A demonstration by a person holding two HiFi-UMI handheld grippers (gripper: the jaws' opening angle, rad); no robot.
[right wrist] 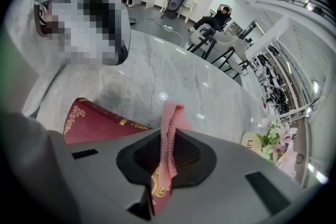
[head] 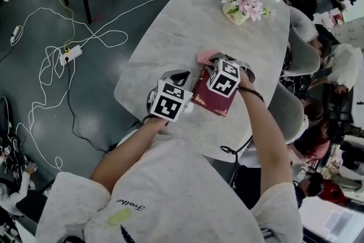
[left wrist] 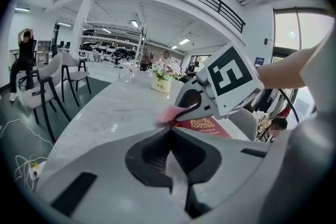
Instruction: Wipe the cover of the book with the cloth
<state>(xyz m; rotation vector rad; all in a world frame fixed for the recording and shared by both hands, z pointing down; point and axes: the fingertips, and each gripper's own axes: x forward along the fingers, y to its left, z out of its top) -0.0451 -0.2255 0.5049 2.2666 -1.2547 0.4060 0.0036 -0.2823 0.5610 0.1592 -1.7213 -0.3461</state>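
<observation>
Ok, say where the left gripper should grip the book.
Take the book by its left long edge, coming from the left: it lies flat, that edge faces the left gripper; the right gripper holds the cloth at its far end.

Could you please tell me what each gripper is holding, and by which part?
The right gripper pinches the pink cloth by a bunched fold; the left gripper is shut on nothing.

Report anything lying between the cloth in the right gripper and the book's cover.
Nothing visible does. The right gripper holds the cloth in shut jaws directly over the book, whose cover lies bare beneath it.
</observation>
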